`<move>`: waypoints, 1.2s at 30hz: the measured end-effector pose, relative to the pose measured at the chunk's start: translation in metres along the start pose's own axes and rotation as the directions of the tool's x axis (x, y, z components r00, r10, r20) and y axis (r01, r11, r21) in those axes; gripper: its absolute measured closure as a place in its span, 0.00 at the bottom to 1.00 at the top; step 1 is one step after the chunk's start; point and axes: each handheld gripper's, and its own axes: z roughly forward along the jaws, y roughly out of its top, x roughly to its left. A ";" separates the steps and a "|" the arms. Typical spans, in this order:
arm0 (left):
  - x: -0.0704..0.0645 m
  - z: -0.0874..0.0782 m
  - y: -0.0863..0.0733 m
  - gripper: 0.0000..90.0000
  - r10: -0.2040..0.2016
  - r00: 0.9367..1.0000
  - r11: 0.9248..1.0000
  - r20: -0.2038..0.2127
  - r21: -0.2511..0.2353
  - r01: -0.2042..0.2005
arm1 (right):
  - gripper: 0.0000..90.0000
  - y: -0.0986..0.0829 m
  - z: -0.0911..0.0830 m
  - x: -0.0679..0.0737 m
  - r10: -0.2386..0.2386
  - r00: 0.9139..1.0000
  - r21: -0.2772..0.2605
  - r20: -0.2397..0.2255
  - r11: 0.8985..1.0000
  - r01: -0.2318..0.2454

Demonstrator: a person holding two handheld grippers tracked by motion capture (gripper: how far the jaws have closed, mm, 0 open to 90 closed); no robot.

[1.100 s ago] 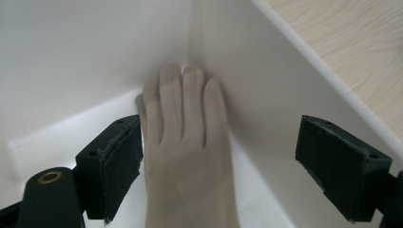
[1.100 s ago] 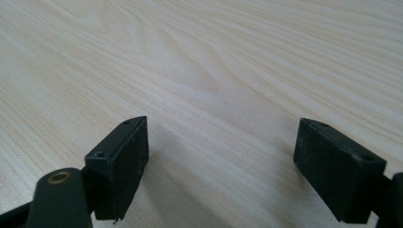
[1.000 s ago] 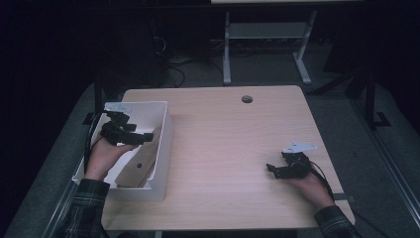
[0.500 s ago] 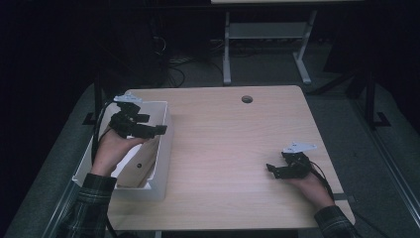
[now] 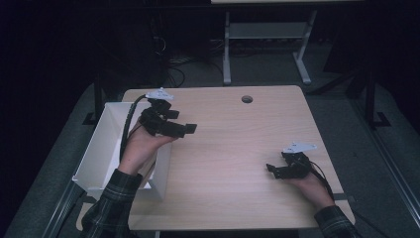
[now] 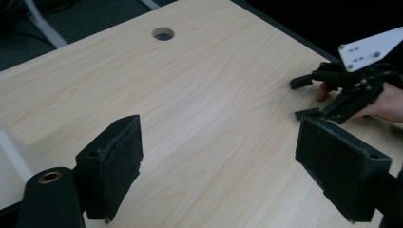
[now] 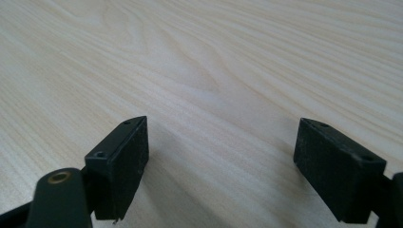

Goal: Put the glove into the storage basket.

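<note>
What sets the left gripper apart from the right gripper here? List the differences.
The left gripper is held up beside the white box; the right gripper sits low at the table near its right edge. The left points right across the table, the right points left. Both have jaws spread open, holding nothing.

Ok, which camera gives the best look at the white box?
The high view: the box shows whole there, open-topped, hanging over the table's left edge, with the left tongs past its right wall. The left gripper view catches just a white corner.
</note>
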 end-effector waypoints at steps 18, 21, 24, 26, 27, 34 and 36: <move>-0.054 0.078 -0.005 0.17 0.087 0.990 0.993 0.107 0.074 -0.095 | 0.21 0.000 0.000 0.000 -0.005 1.000 0.002 -0.002 1.000 0.005; -0.058 0.091 -0.013 0.17 0.091 0.990 0.992 0.111 0.081 -0.100 | 0.21 0.000 0.000 0.000 -0.005 1.000 0.003 -0.003 1.000 0.005; -0.060 0.101 -0.021 0.17 0.091 0.990 0.991 0.106 0.092 -0.101 | 0.21 0.000 0.000 0.000 -0.006 1.000 0.002 -0.003 1.000 0.006; -0.061 0.108 -0.028 0.17 0.103 0.989 0.988 0.107 0.100 -0.114 | 0.21 0.000 0.000 0.000 -0.005 1.000 0.002 -0.003 1.000 0.005; -0.062 0.112 -0.032 0.17 0.100 0.989 0.989 0.107 0.098 -0.110 | 0.21 0.000 0.000 0.000 -0.005 1.000 0.002 -0.003 1.000 0.005; -0.061 0.134 -0.058 0.17 0.115 0.988 0.985 0.103 0.120 -0.127 | 0.21 0.000 0.000 0.000 -0.006 1.000 0.003 -0.003 1.000 0.006; -0.059 0.140 -0.066 0.17 0.115 0.987 0.984 0.108 0.126 -0.128 | 0.21 0.000 0.000 0.000 -0.006 1.000 0.002 -0.003 1.000 0.006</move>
